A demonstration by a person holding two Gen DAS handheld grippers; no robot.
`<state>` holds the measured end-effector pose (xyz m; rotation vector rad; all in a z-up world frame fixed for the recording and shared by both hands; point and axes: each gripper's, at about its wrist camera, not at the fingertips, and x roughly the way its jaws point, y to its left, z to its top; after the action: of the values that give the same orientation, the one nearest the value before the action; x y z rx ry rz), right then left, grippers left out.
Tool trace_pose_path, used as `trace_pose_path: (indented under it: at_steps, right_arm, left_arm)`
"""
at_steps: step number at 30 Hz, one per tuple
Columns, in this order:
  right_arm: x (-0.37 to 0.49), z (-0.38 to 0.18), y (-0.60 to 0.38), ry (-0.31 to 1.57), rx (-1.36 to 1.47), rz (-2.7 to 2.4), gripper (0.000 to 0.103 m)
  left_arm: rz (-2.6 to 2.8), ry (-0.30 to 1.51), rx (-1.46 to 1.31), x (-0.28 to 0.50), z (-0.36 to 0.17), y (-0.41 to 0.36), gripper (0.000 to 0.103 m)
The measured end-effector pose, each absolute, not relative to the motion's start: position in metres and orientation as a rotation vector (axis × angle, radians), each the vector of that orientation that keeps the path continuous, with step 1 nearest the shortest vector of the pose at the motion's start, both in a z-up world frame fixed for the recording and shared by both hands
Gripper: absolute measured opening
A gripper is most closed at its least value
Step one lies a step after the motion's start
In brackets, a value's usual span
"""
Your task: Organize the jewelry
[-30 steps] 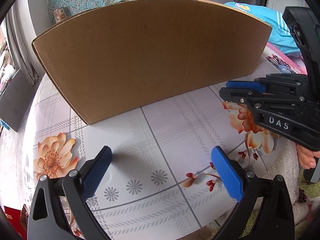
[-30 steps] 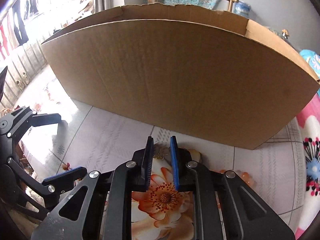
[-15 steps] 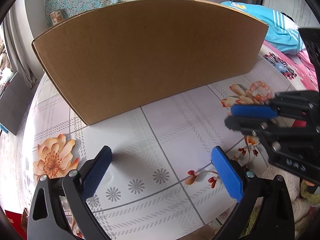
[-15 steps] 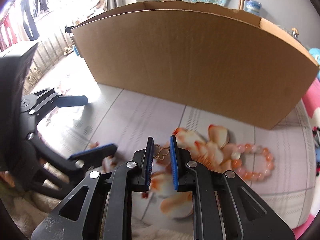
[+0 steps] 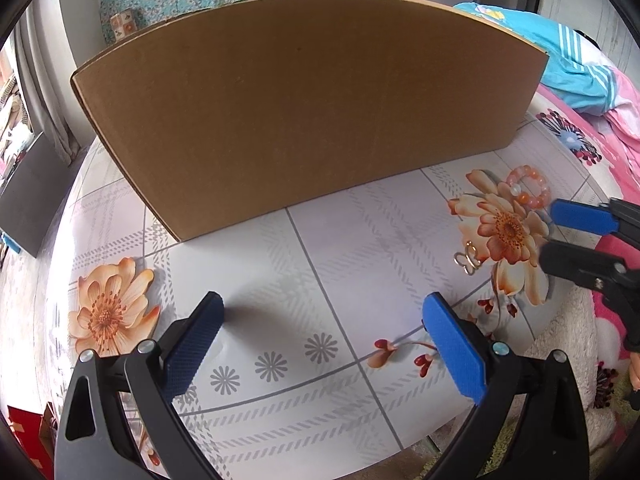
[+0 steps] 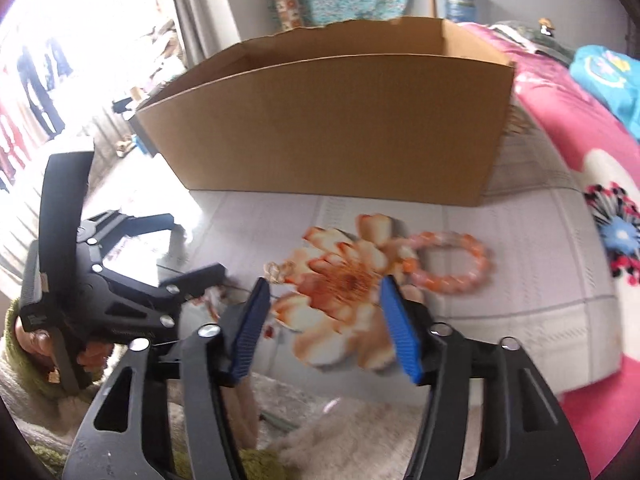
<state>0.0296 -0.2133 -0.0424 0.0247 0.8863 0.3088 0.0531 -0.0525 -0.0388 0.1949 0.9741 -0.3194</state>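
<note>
- Since a second ago, right gripper jaws have spread wide, dropping the gold earring on the counter before the cardboard box.
- Bead bracelet lies nearer the box; left gripper waits wide, empty.

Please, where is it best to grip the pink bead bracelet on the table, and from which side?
Probably grip one arc of the bracelet from above, one finger inside the ring and one outside: it lies flat on the table. The arc away from the box seems freest.

floral tabletop | blue garment on pink bedding | curtain
</note>
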Motion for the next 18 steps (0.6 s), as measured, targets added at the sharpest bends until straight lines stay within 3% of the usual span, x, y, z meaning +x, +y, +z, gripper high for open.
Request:
trace_pose_path:
  at_steps: [5,18]
  right_arm:
    - [0.033,-0.037,-0.229,0.856,-0.058,0.163,0.085]
    - [0.052,-0.073,-0.233,0.949,-0.174,-0.018,0.095]
  left_arm:
    - [-0.302,0.992,0.19,0.055,-0.037,-0.055,0.098]
    - [-0.287,1.011,0.185,0.058,-0.036,-0.058,0.098]
